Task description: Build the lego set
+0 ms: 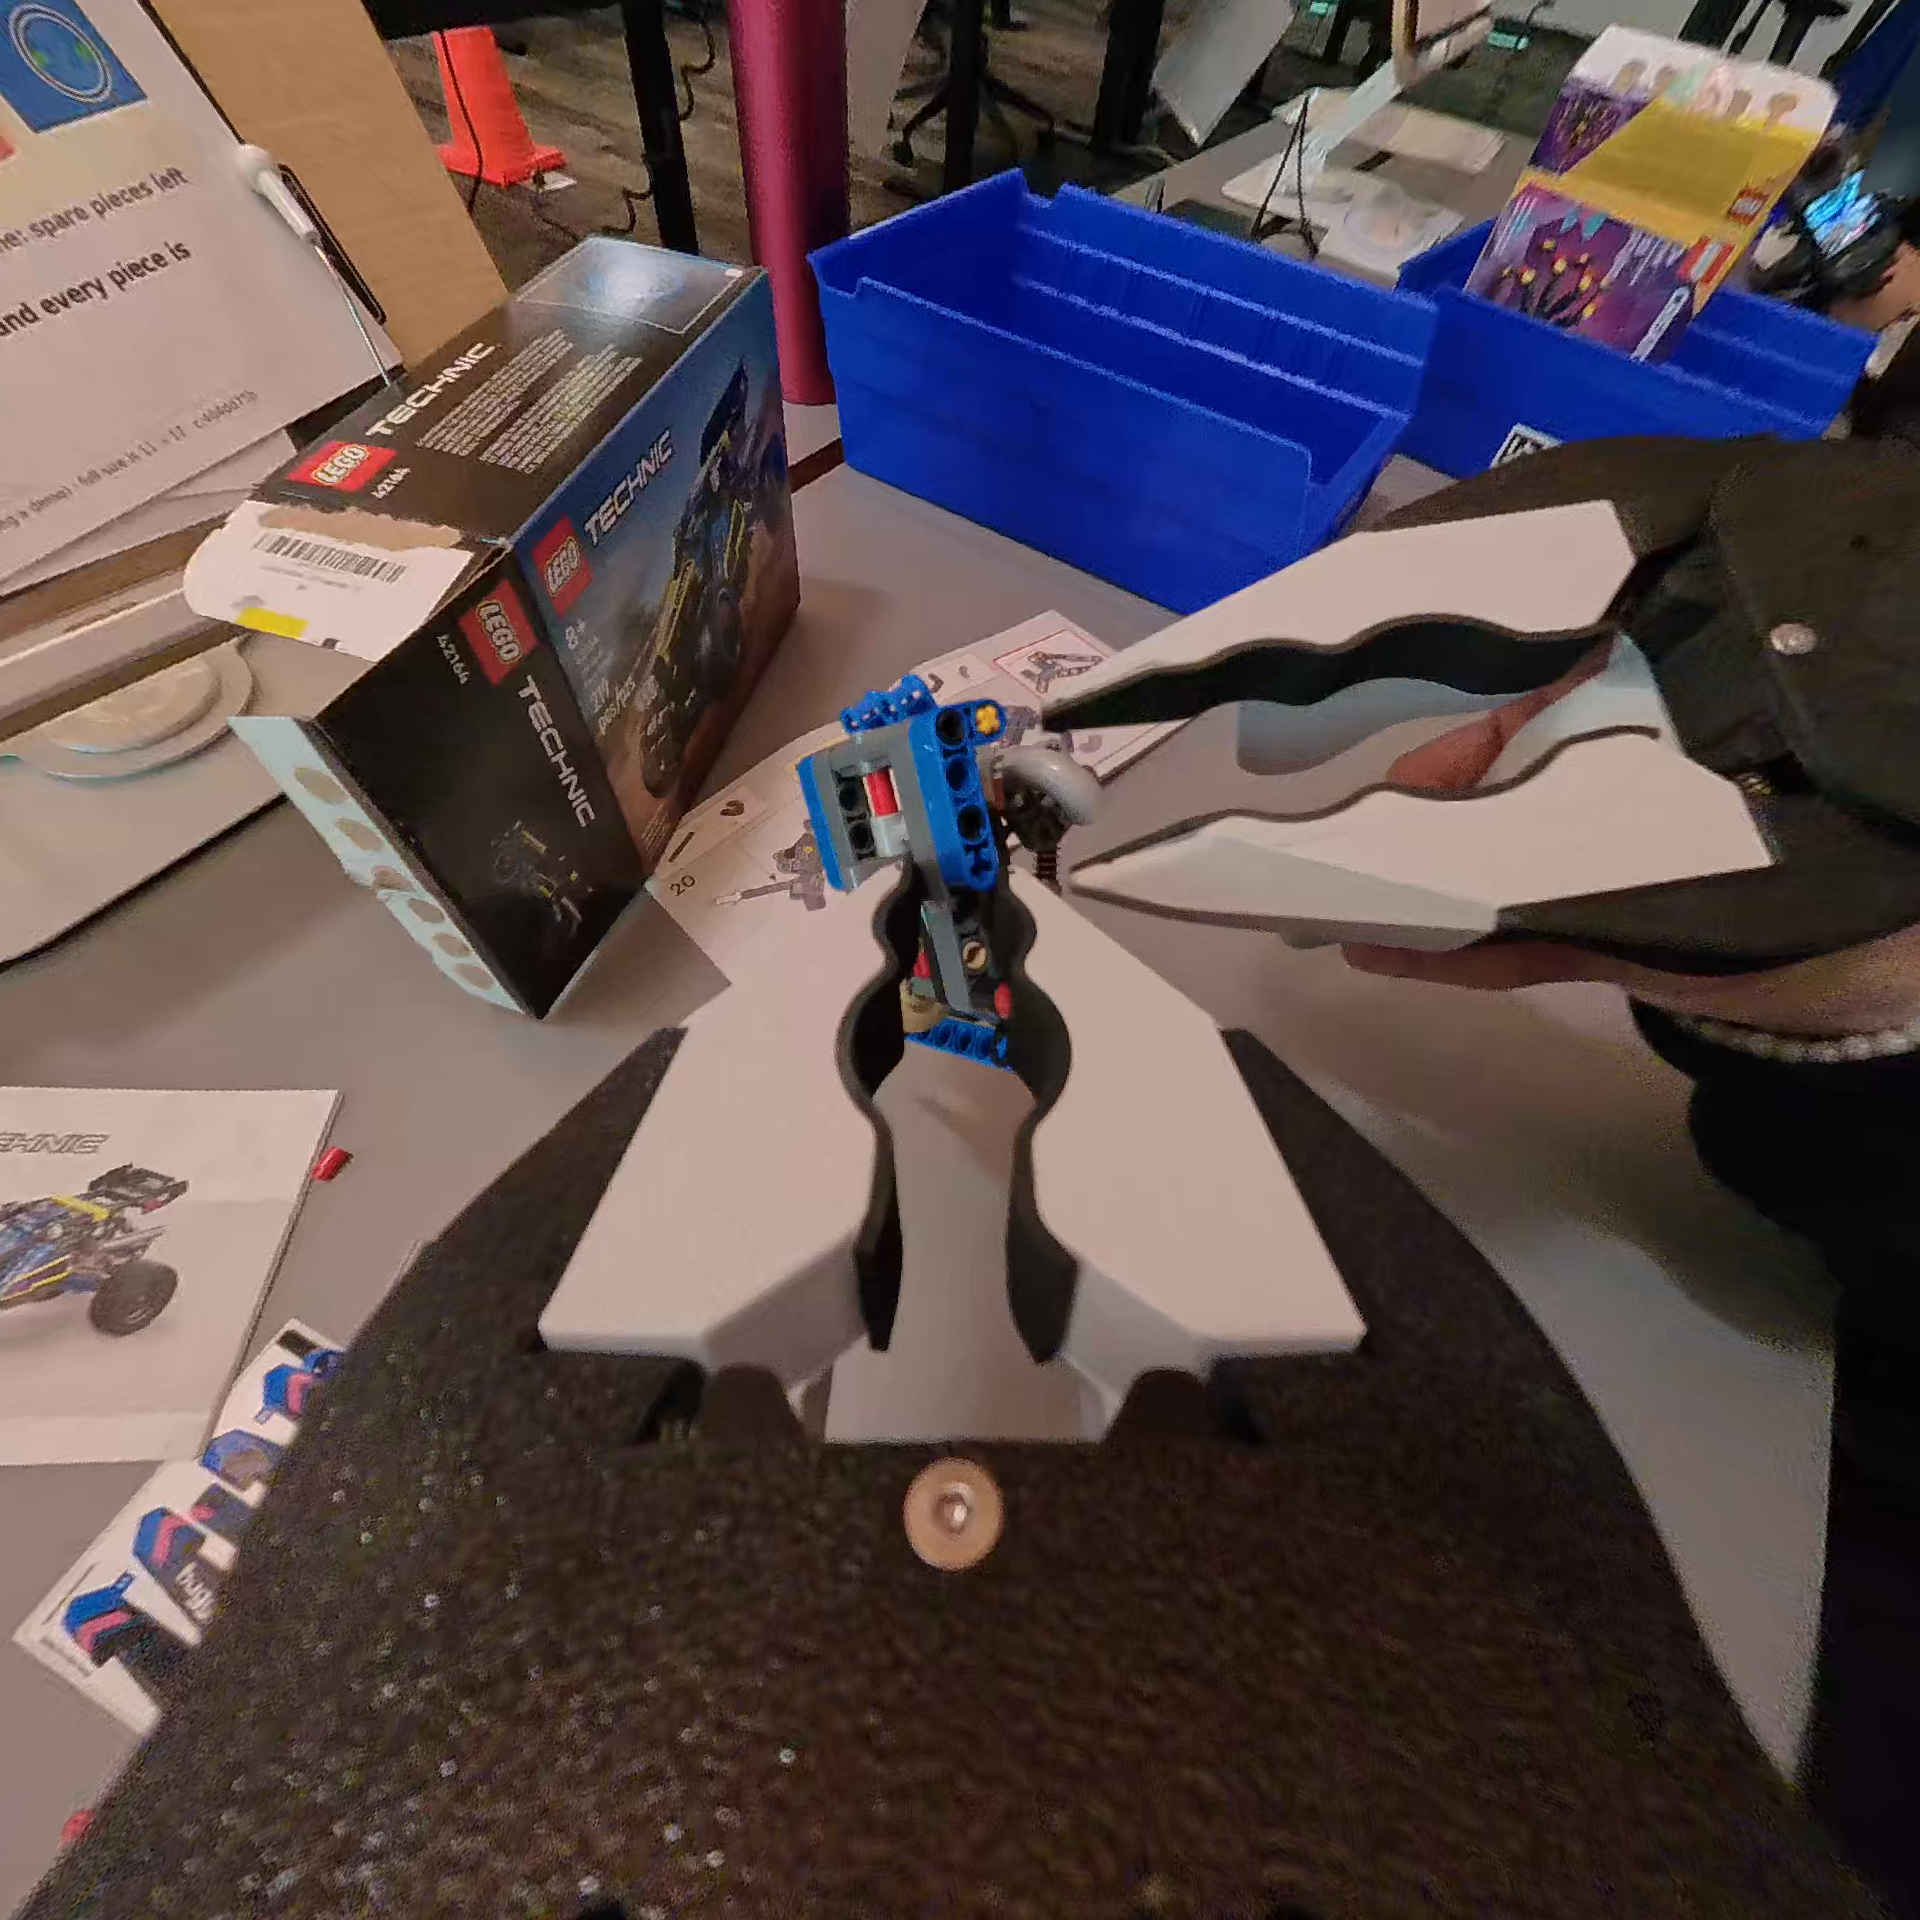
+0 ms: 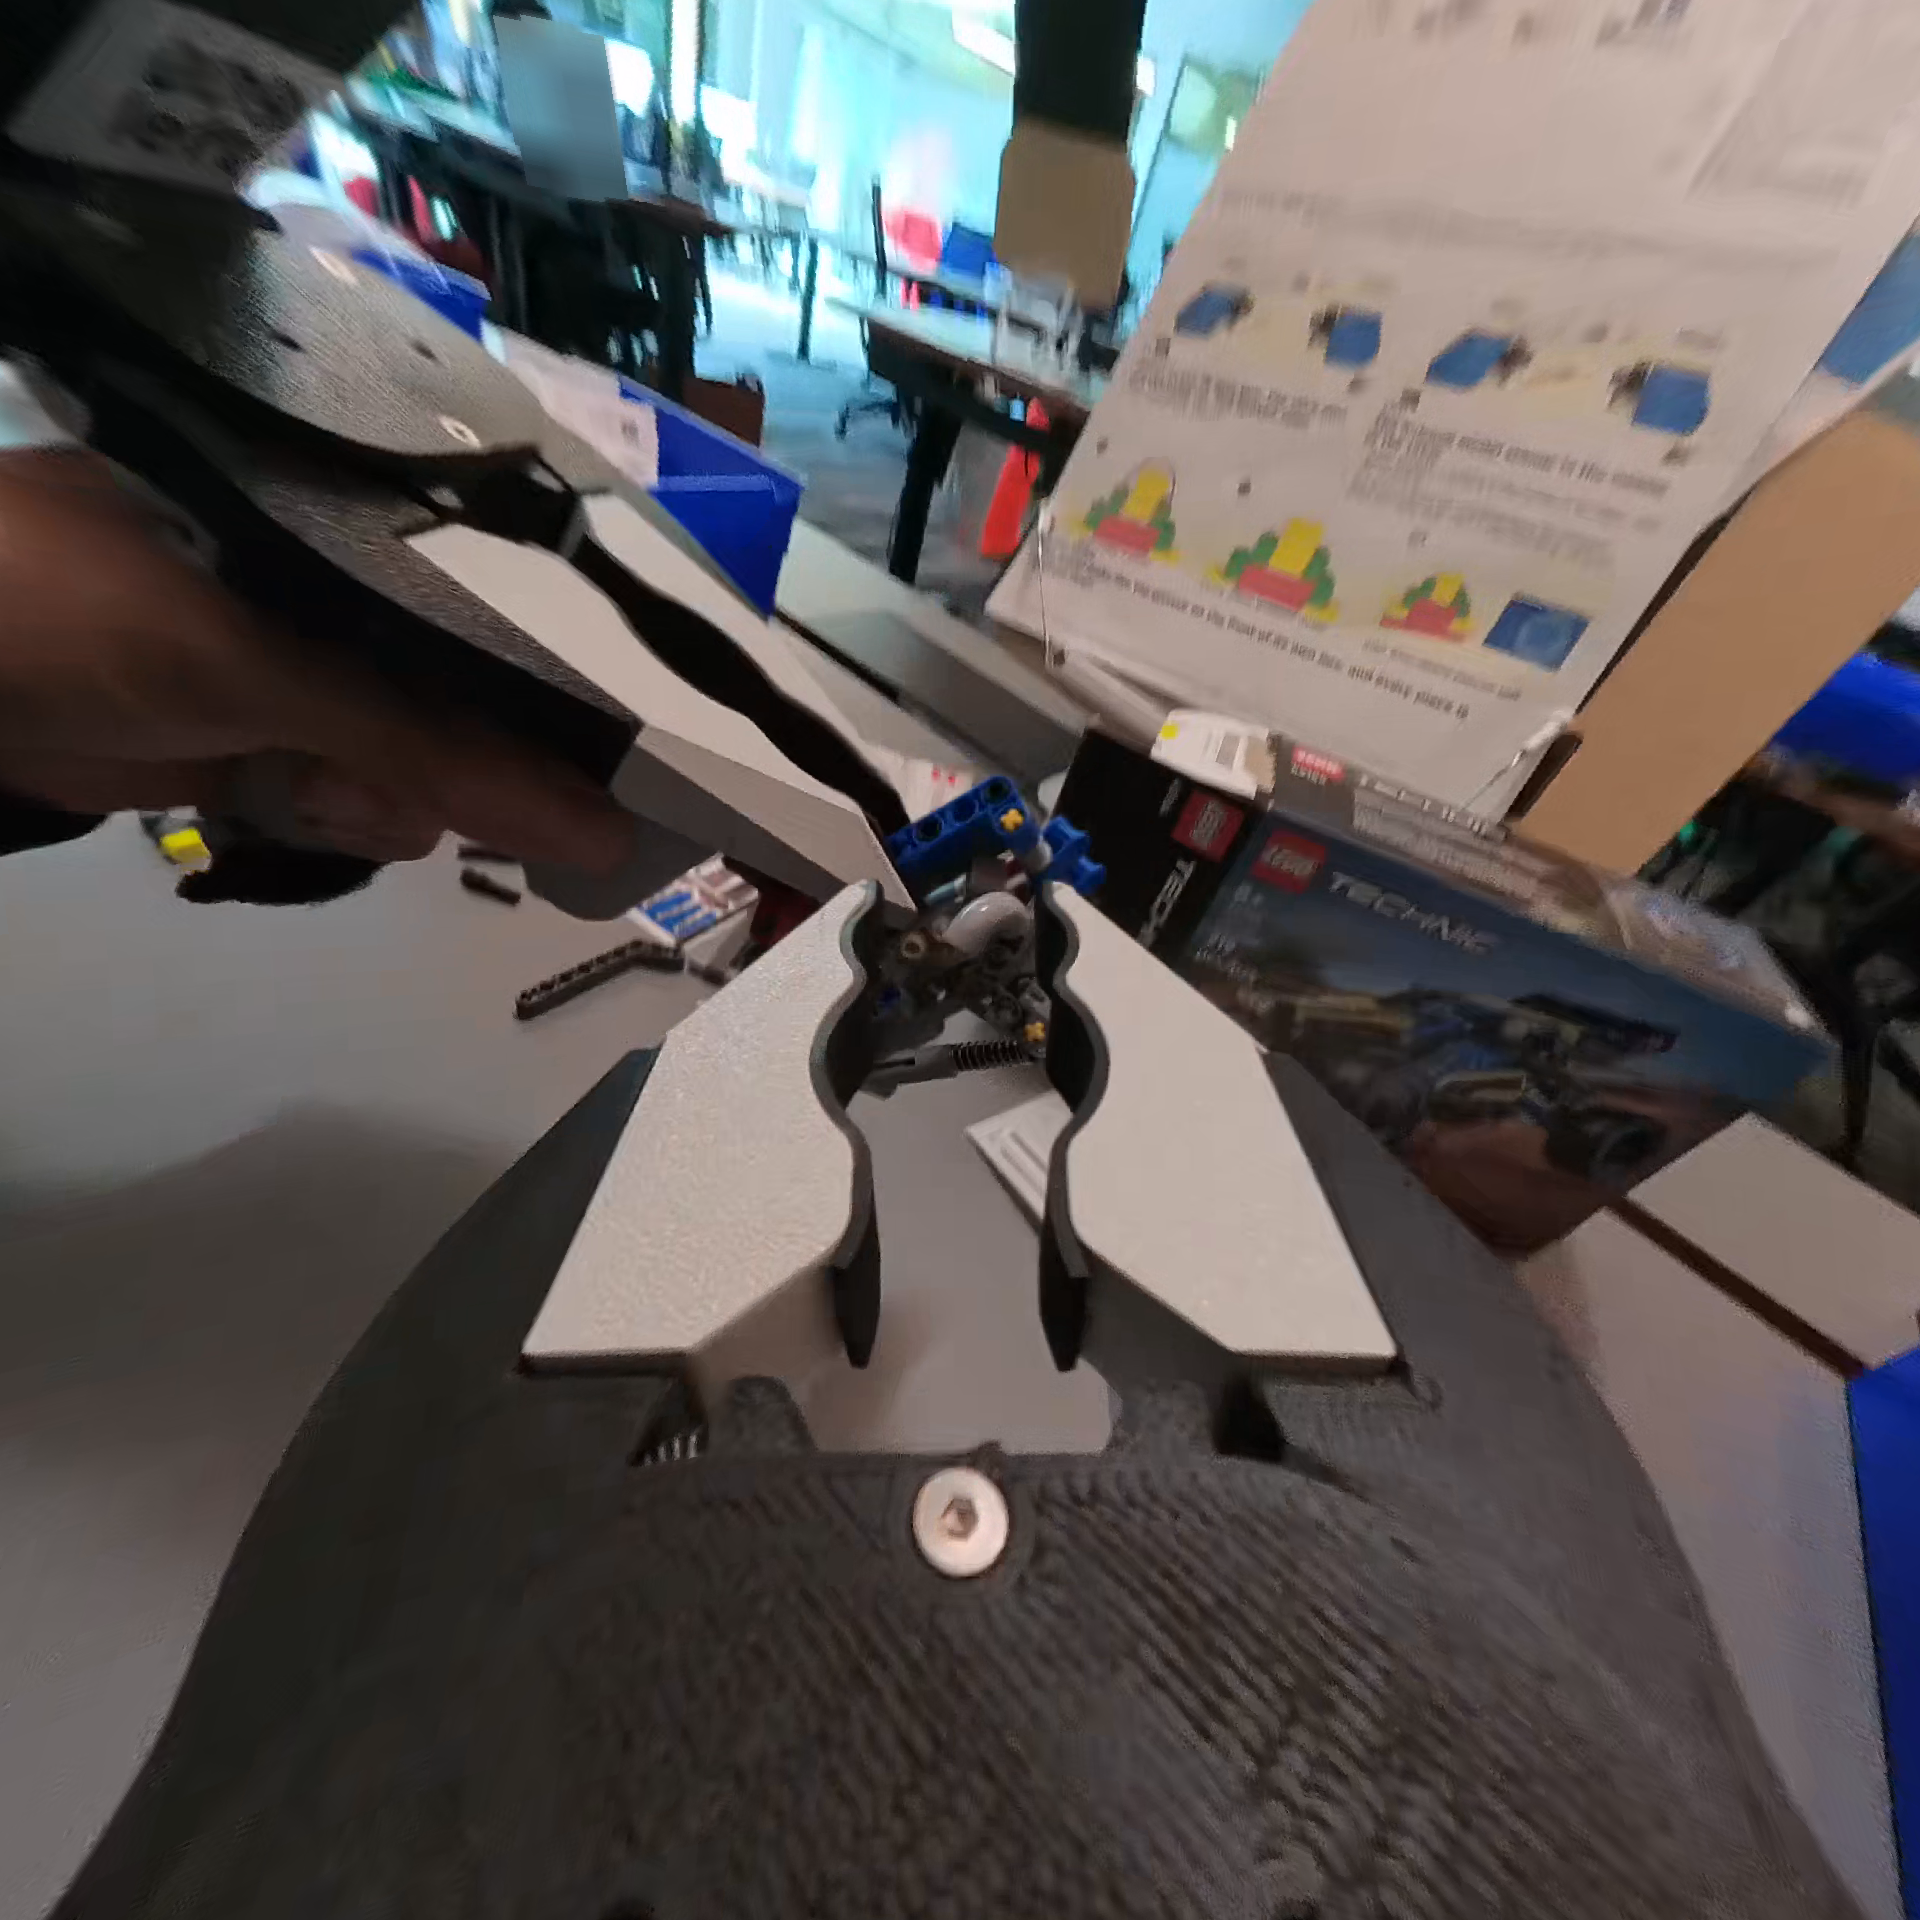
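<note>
**Left wrist view.** The left gripper (image 1: 951, 883) is set narrow. A blue and grey brick assembly (image 1: 904, 790) is clamped between its fingers and is held above the grey table (image 1: 312, 1039). The upper end of the assembly projects past the fingertips. The right gripper (image 1: 1060, 800) is presented from the right, part-open. Its two fingertips stand above and below a grey curved piece (image 1: 1055, 774) on the side of the assembly. An instruction sheet (image 1: 717, 821) lies beneath, and a kit box (image 1: 540, 623) stands just beside it. Two blue bins (image 1: 1091, 416) are placed behind.

**Right wrist view.** The fingers of the right gripper (image 2: 956, 914) are spaced moderately apart, around the grey and black end of the assembly (image 2: 966, 821). Whether the pads press on it cannot be told. A small spring (image 2: 987, 1055) is seen lower in the gap. The left gripper (image 2: 894, 831) enters from the upper left. A loose black beam (image 2: 592, 982) lies on the table.
</note>
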A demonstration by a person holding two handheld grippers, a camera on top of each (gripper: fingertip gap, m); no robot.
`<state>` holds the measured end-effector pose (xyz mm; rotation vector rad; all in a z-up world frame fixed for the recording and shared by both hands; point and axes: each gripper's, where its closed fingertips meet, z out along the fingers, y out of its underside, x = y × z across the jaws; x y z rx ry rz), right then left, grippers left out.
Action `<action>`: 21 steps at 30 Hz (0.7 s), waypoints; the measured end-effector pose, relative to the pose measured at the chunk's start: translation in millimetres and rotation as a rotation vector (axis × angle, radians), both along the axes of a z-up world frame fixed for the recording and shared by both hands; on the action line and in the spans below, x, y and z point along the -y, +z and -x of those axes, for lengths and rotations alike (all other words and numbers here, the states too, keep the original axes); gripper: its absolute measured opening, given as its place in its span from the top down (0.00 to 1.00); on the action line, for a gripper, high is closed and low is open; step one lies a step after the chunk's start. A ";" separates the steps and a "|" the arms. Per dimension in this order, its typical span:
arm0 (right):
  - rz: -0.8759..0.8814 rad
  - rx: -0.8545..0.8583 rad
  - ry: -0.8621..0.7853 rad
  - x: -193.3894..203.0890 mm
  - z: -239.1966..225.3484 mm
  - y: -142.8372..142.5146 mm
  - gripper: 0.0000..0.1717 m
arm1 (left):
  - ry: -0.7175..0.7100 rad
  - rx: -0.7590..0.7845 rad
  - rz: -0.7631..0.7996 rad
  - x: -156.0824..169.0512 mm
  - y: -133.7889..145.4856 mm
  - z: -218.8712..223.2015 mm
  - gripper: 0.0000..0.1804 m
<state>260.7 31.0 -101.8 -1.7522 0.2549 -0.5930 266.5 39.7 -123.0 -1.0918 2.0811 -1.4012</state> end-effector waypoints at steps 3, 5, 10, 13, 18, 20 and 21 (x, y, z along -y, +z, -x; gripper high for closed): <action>0.095 -0.041 -0.045 0.9 -3.1 -10.4 0.89 | -0.008 0.015 -0.045 2.3 -1.4 2.8 0.95; 0.105 -0.043 -0.056 1.6 -3.2 -11.1 0.90 | -0.025 0.043 -0.079 4.1 -2.2 4.9 0.95; 0.099 -0.068 -0.042 1.1 1.0 -11.4 0.93 | -0.049 0.093 -0.158 9.5 -5.6 9.0 0.95; 0.126 -0.115 -0.075 5.7 -2.5 -16.8 0.92 | -0.050 0.142 -0.207 11.5 -5.0 9.7 0.95; 0.076 -0.158 -0.092 6.9 -4.2 -10.1 0.92 | -0.043 0.279 -0.282 13.7 1.5 5.3 0.95; 0.055 -0.113 -0.083 7.1 -5.6 -1.5 0.91 | -0.038 0.356 -0.255 14.8 9.6 2.3 0.95; 0.054 -0.056 -0.086 7.6 -6.4 5.7 0.91 | -0.037 0.412 -0.233 15.5 16.8 0.4 0.95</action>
